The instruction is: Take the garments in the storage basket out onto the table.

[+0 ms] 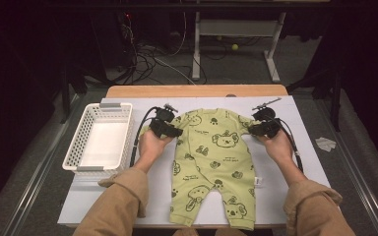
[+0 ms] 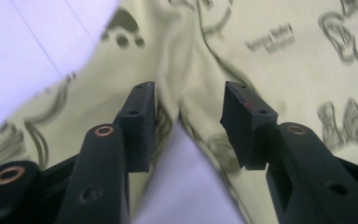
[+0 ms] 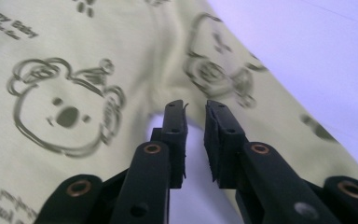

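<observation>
Lying flat on the white-covered desk point(image 1: 295, 162): soft, light, pale-green printed cotton baby romper point(image 1: 211, 162), best pinched at armpit seams. Hovering there, left claw point(image 2: 189, 122) spread, right claw point(image 3: 196, 140) narrowly parted, gripping nothing.

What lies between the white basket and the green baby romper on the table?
In the high view, the left hand-held gripper and its hand lie between the white basket and the green baby romper, over pale table cover.

Romper point(image 1: 211, 162): soft matt green cloth, printed. Basket point(image 1: 81, 142): white plastic lattice, slightly glossy. Tabletop point(image 1: 295, 162): smooth matt white sheet, wood along far edge. Left tool point(image 2: 189, 123) pads: matt black, rough rubbery faces, copper-coloured rivets.
</observation>
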Available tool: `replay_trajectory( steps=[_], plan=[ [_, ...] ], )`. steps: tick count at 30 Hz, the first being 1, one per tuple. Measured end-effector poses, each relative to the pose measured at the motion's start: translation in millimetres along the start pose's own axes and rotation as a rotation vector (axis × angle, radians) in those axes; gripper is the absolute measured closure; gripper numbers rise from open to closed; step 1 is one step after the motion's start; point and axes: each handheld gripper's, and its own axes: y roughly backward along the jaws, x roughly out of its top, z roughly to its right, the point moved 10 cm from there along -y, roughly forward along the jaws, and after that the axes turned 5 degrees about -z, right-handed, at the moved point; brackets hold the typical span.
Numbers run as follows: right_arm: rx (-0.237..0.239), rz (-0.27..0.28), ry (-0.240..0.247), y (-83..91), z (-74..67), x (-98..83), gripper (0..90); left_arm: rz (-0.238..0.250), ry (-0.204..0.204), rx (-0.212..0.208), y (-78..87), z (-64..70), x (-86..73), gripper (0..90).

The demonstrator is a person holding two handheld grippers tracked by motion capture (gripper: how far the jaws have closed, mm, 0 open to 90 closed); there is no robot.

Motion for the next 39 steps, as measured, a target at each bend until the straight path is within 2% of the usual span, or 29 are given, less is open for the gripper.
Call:
replay_trajectory(
  steps=[5, 8, 12, 15, 16, 19, 21, 23, 25, 27, 30, 33, 35, 38, 39],
  plan=[
    [-0.033, 0.002, -0.059, 8.6, 23.4, -18.5, 82.0, -0.012, -0.029, -0.043, 5.0, 17.8, -26.5, 49.8],
    [-0.02, -0.019, -0.084, 4.2, 30.8, -27.8, 80.2, -0.039, -0.051, -0.063, 3.0, 27.5, -41.4, 49.8],
    [0.016, -0.113, -0.036, -13.0, 21.9, -43.3, 78.6, -0.053, -0.054, -0.075, 0.5, 34.4, -55.1, 49.8],
    [0.009, -0.11, -0.021, -9.8, 18.4, -42.2, 78.4, -0.039, -0.051, -0.077, 1.7, 36.5, -58.8, 49.9],
    [-0.011, -0.096, -0.018, -7.4, 21.1, -40.4, 78.1, -0.041, -0.051, -0.08, 2.3, 37.5, -60.2, 50.0],
    [-0.063, -0.068, -0.06, -2.7, 34.2, -37.6, 75.0, -0.034, -0.057, -0.083, 2.8, 40.4, -63.6, 52.4],
    [-0.09, -0.083, -0.091, -3.8, 43.8, -39.7, 72.9, -0.031, -0.064, -0.081, 2.4, 41.1, -64.4, 54.6],
    [-0.093, -0.092, -0.105, -7.8, 49.0, -41.1, 71.3, -0.03, -0.063, -0.082, 1.9, 41.2, -64.2, 56.1],
    [-0.069, -0.113, -0.113, -15.4, 47.5, -42.4, 71.6, -0.029, -0.066, -0.086, 1.7, 41.0, -64.1, 57.3],
    [-0.075, -0.106, -0.103, -17.9, 46.1, -38.5, 75.6, -0.029, -0.063, -0.094, 1.6, 40.7, -64.0, 57.7],
    [-0.064, -0.136, -0.069, -19.2, 41.8, -35.8, 89.7, -0.026, -0.057, -0.097, 1.6, 40.6, -63.9, 57.7],
    [-0.101, -0.154, -0.041, -19.0, 41.2, -34.0, 90.0, -0.025, -0.059, -0.095, 1.8, 41.1, -64.2, 57.8],
    [-0.152, -0.13, -0.043, -17.5, 48.8, -32.1, 90.0, -0.019, -0.058, -0.096, 1.9, 40.6, -64.4, 59.2],
    [-0.198, -0.067, -0.106, -11.3, 70.1, -25.9, 90.0, -0.018, -0.048, -0.109, 2.0, 39.0, -63.6, 61.6],
    [-0.201, -0.063, -0.129, -10.8, 76.2, -24.4, 90.0, -0.02, -0.045, -0.114, 2.0, 38.6, -63.3, 62.1]
  ],
)
